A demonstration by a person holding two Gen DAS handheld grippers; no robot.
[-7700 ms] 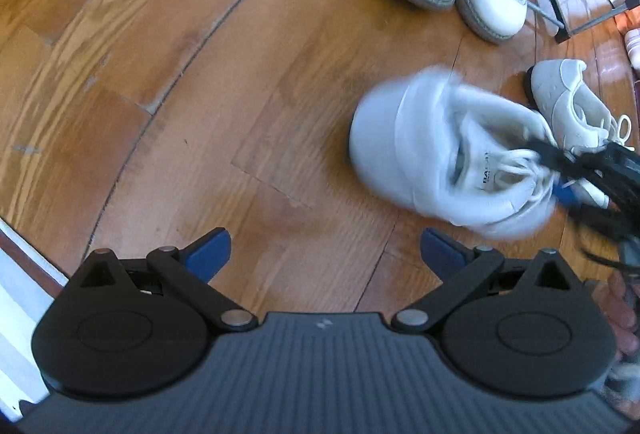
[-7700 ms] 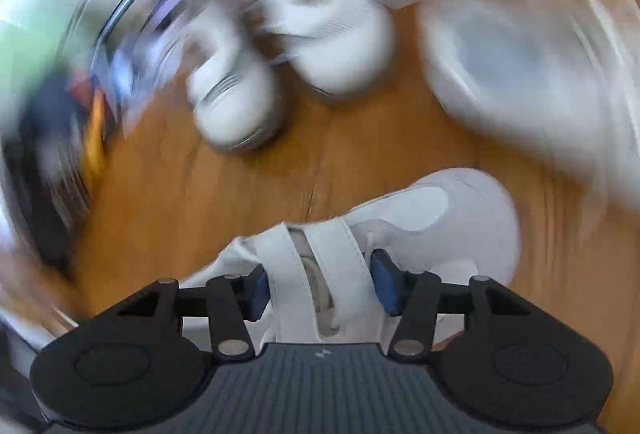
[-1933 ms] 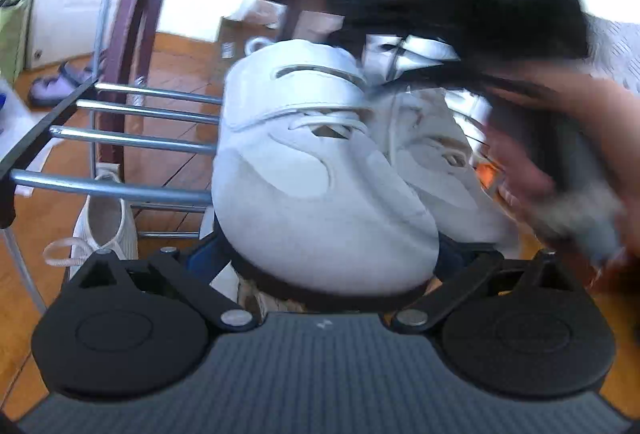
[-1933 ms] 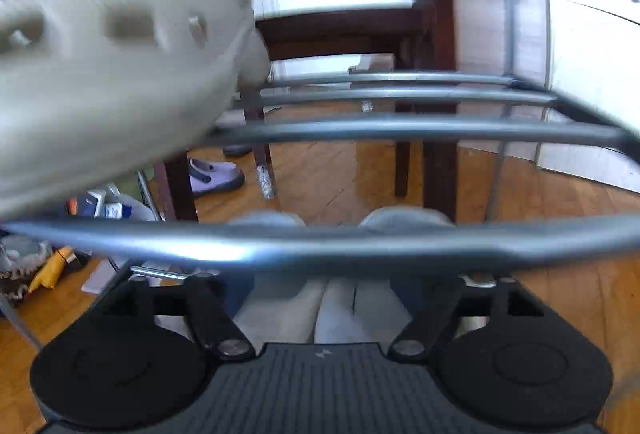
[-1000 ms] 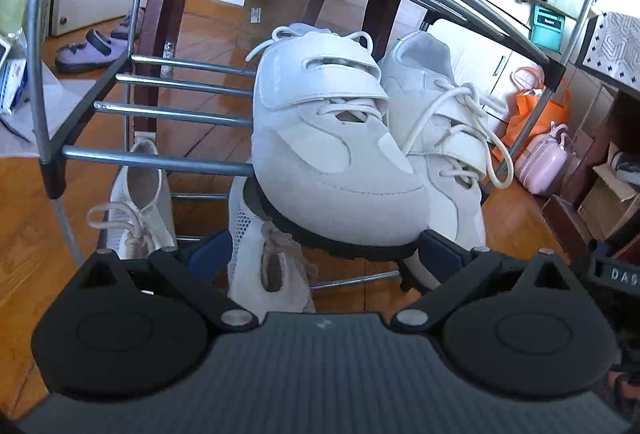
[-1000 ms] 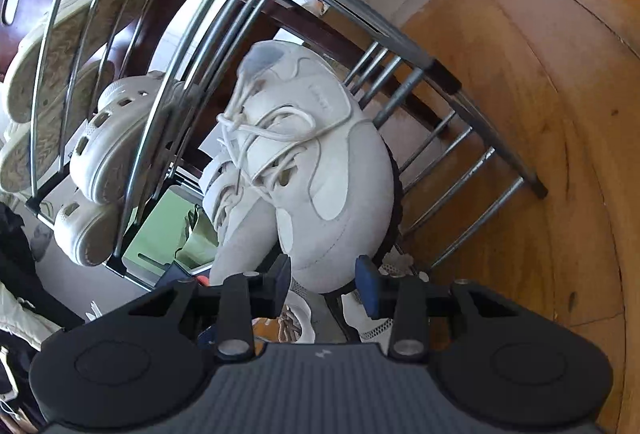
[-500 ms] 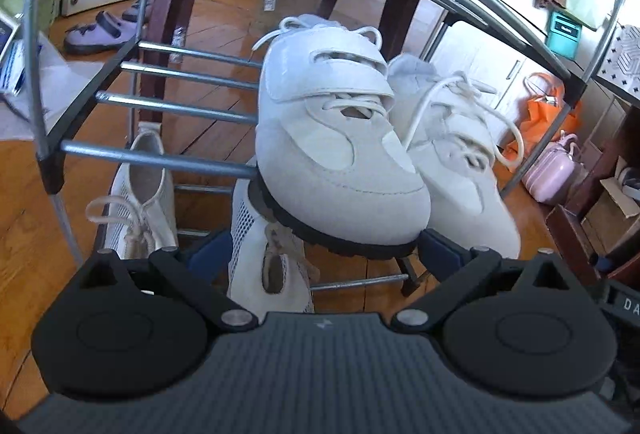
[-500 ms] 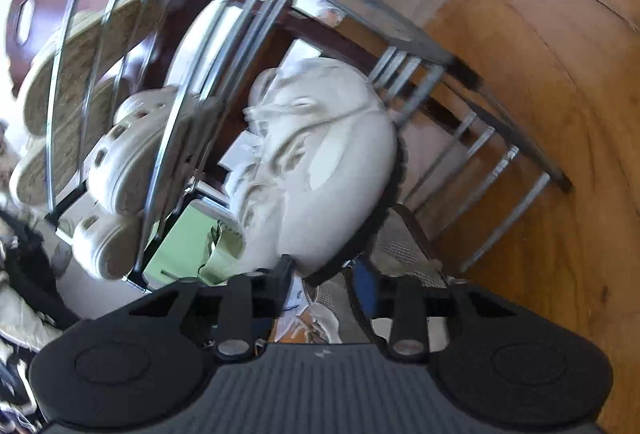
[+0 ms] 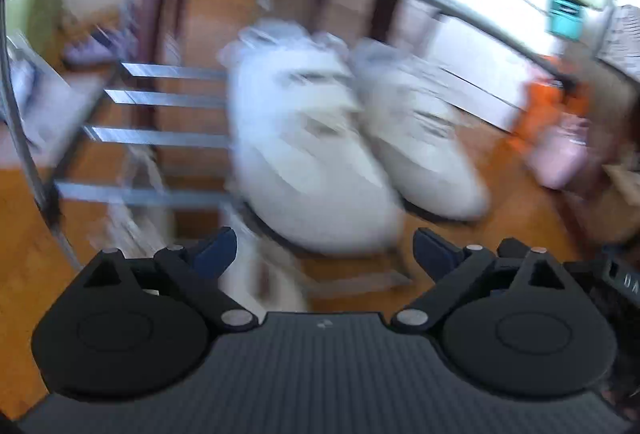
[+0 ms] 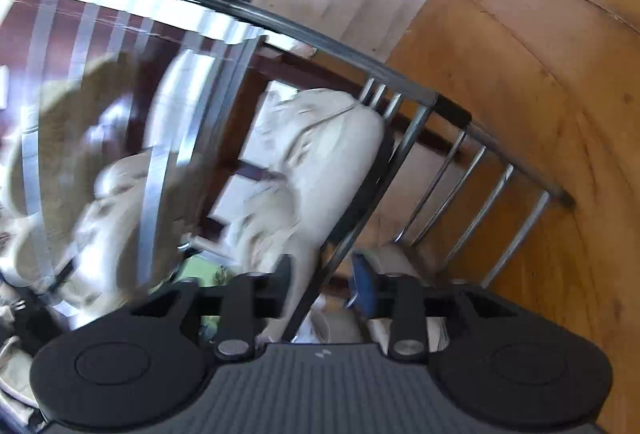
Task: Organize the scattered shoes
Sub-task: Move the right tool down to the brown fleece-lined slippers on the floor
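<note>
Two white sneakers stand side by side on a metal shoe rack [image 9: 160, 137]. The left sneaker [image 9: 308, 162] and the right sneaker [image 9: 424, 150] are blurred in the left wrist view. My left gripper [image 9: 322, 250] is open just short of the left sneaker's toe, with nothing between its fingers. In the right wrist view, which is rolled sideways, the right sneaker [image 10: 320, 162] rests against the rack bars [image 10: 432, 100]. My right gripper [image 10: 325, 280] is at its toe with its jaws opening. The toe edge lies between the fingers, which do not press on it.
Beige clogs [image 10: 112, 202] and shoe soles [image 10: 60, 122] fill the rack's upper shelf. White mesh shoes [image 9: 276, 286] sit on the lower shelf. An orange bag [image 9: 540, 114] and a pink container [image 9: 560, 158] stand on the wooden floor [image 10: 540, 74] to the right.
My left gripper has pulled back and up, so the left sneaker's toe now lies beyond its fingertips. The right gripper's jaws have widened around the other sneaker's toe.
</note>
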